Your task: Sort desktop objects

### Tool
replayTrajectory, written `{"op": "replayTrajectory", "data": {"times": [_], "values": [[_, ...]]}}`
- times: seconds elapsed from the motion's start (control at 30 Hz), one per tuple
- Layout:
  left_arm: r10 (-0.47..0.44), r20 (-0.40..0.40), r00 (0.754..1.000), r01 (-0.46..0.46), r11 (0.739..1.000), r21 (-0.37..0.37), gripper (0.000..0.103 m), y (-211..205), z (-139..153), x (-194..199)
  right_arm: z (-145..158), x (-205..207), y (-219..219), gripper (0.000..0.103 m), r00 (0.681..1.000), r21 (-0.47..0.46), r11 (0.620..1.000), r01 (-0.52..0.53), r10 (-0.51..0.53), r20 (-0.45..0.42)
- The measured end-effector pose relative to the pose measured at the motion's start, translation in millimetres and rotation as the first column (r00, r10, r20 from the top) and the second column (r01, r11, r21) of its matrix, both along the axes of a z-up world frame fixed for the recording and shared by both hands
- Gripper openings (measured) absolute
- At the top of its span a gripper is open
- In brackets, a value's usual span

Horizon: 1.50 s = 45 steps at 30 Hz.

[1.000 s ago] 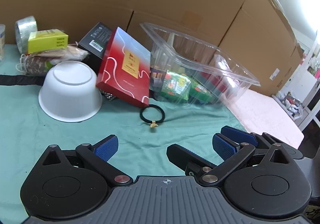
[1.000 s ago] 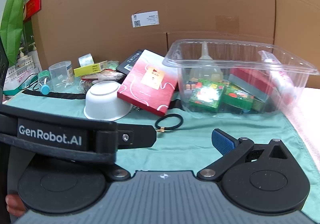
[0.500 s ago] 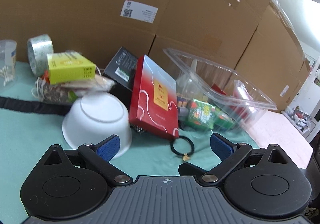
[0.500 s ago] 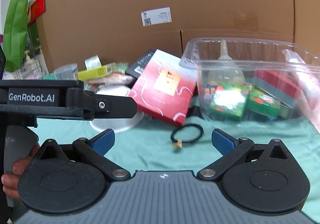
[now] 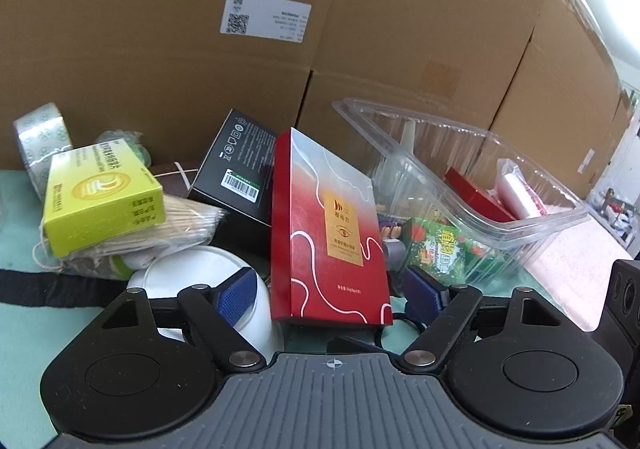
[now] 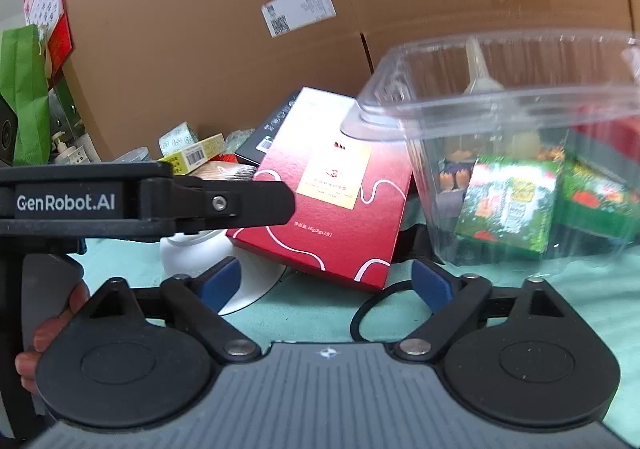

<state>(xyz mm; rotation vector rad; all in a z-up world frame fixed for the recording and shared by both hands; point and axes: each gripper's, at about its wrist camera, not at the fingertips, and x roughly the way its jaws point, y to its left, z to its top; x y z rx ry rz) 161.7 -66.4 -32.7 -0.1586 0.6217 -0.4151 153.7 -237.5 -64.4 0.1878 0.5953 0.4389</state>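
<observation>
Behind everything stands a wall of big brown cardboard cartons (image 5: 200,61), one bearing a white shipping label (image 5: 266,19). Under it all lies the pale green cloth (image 6: 316,325) covering the table. On my right side sits the clear plastic clamshell tub (image 5: 532,223), tilted, with green printed packets (image 6: 508,205) and a red box inside it.

Leaning against the tub's near corner is the flat red cardboard box with white wavy lines and a gold label (image 5: 328,245), propped up at a slant. Its lower edge lies between the blue pads of my left gripper (image 5: 332,295), whose jaws are closing; the pads do not yet press it. My right gripper (image 6: 326,281) is closing as well, empty, with the same box's bottom edge just ahead of it.

Left of the box is the overturned white bowl (image 5: 200,281), touching it. Behind stand a black carton with a barcode (image 5: 236,173), a yellow-green box (image 5: 100,197) on a bundle of wooden sticks (image 5: 188,223), and a silver tape roll (image 5: 40,139). A black hair tie (image 6: 380,309) lies on the cloth beside my right pad.
</observation>
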Motion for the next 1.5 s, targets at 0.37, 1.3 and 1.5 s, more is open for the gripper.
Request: {"op": "replayTrajectory", "data": {"times": [0.37, 1.3, 1.5], "values": [[-0.03, -0.074, 0.997, 0.03, 1.0, 0.007, 0.063, -14, -11, 29, -6, 10, -5, 0.067, 0.999, 0.036, 0.999, -0.008, 0.009, -0.045], [0.025, 0.01, 1.0, -0.025, 0.997, -0.068, 0.08, -10, 11, -65, -1, -68, -27, 0.07, 1.0, -0.006, 1.0, -0.007, 0.007, 0.002], [0.038, 0.027, 0.999, -0.037, 0.999, -0.027, 0.082, -17, 19, -34, -6, -44, -25, 0.072, 1.0, 0.039, 0.999, -0.021, 0.021, -0.021]]}}
